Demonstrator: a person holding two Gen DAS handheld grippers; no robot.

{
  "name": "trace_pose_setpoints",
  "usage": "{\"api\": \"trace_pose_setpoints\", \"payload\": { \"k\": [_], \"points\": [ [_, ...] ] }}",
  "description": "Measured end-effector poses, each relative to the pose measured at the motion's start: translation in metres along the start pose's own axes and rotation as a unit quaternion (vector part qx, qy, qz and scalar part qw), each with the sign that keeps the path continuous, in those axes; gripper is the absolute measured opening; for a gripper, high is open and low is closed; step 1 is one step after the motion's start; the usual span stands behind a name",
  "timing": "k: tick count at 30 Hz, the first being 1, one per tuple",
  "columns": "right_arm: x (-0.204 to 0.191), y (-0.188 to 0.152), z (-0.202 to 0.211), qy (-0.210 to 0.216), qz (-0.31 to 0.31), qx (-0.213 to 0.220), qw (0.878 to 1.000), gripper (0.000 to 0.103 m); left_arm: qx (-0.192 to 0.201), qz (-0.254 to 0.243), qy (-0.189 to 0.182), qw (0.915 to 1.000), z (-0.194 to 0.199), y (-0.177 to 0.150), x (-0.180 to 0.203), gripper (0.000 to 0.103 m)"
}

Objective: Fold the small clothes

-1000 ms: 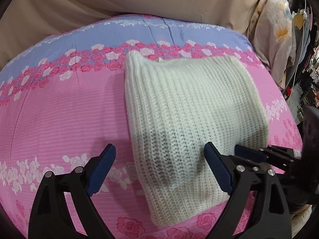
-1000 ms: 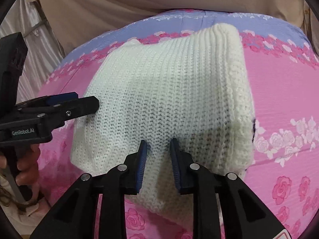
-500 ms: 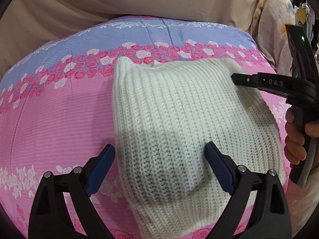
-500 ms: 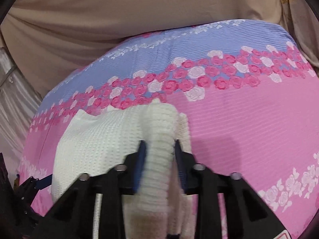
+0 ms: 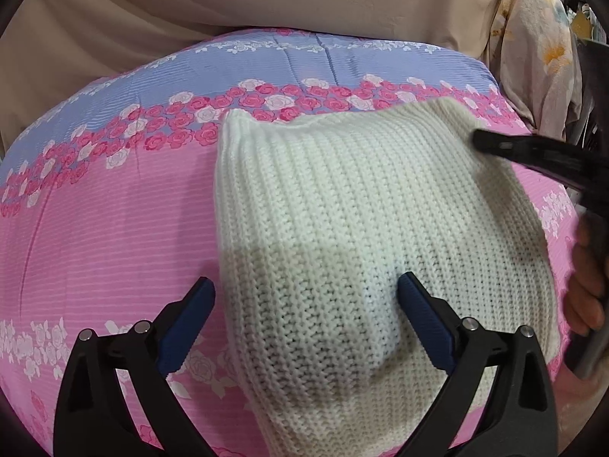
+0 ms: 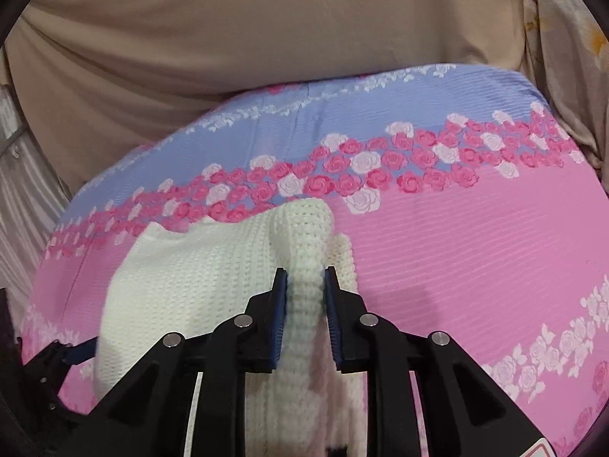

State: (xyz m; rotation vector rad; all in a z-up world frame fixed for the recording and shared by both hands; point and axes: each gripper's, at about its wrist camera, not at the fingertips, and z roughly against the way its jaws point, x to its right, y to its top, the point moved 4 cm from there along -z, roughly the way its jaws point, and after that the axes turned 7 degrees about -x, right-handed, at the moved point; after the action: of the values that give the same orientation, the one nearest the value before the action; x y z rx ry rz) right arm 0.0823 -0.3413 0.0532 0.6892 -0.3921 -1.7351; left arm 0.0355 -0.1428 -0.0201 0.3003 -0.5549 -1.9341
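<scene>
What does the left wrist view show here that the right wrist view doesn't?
Only the left wrist view shows the left gripper open, straddling the cream knit flat surface, and the person's hand at right. Only the right wrist view shows the right gripper clamped on the knit's raised right edge. Both show the knit on the floral pink sheet and the beige cloth behind.

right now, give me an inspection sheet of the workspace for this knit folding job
surface: floral bedsheet, pink with a blue band at the far edge.
job's things: cream knit garment lying on the sheet, one edge lifted.
clutter: nothing seen.
grippers: left tongs open, over the knit's near part; right tongs shut on the raised knit edge.
cables: nothing seen.
surroundings: beige cloth behind the bed; pale flowered fabric at far right.
</scene>
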Motion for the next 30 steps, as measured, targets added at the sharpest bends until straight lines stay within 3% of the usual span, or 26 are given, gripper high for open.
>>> {"api": "trace_pose_setpoints", "payload": {
  "k": [3, 5, 9, 15, 18, 19, 20, 23, 25, 27, 30],
  "points": [
    [-0.012, -0.023, 0.038, 0.009, 0.025, 0.016, 1.000, 0.019, -0.001, 0.000, -0.005, 1.0000, 0.000, -0.001, -0.002, 0.095],
    [-0.020, -0.048, 0.046, 0.004, 0.048, 0.001, 0.999, 0.019, -0.002, 0.003, -0.007, 1.0000, -0.001, -0.001, -0.002, 0.095],
    [-0.011, -0.087, 0.011, -0.074, 0.062, -0.049, 0.994, 0.020, -0.002, 0.004, -0.010, 0.9999, -0.003, -0.001, -0.001, 0.096],
    [-0.016, -0.086, 0.049, -0.051, 0.042, -0.016, 0.998, 0.021, 0.002, 0.005, -0.011, 0.9999, 0.010, -0.005, -0.002, 0.095],
    [-0.010, -0.104, 0.031, -0.069, 0.048, -0.056, 0.995, 0.022, -0.002, 0.005, -0.016, 0.9999, 0.009, -0.008, 0.000, 0.095],
    [-0.005, -0.111, 0.019, -0.080, 0.045, -0.067, 0.993, 0.023, -0.004, 0.003, -0.017, 0.9998, 0.007, -0.009, 0.002, 0.095],
    [-0.004, -0.113, 0.017, -0.083, 0.044, -0.060, 0.994, 0.034, -0.006, 0.001, -0.016, 0.9998, 0.005, -0.009, 0.004, 0.095],
    [-0.002, -0.109, 0.026, -0.056, 0.022, -0.057, 0.997, 0.036, -0.007, 0.004, -0.019, 0.9998, 0.008, -0.010, 0.005, 0.095],
    [0.001, -0.106, 0.033, -0.044, 0.009, -0.046, 0.998, 0.044, -0.010, 0.008, -0.026, 0.9996, 0.011, -0.010, 0.004, 0.095],
    [0.005, -0.102, 0.034, -0.024, -0.010, -0.040, 0.999, 0.059, -0.017, 0.019, -0.035, 0.9990, 0.011, -0.010, 0.003, 0.095],
    [0.012, -0.100, 0.024, -0.001, -0.037, -0.055, 0.998, 0.060, -0.030, 0.032, -0.055, 0.9975, 0.009, -0.010, 0.002, 0.096]
  ]
}}
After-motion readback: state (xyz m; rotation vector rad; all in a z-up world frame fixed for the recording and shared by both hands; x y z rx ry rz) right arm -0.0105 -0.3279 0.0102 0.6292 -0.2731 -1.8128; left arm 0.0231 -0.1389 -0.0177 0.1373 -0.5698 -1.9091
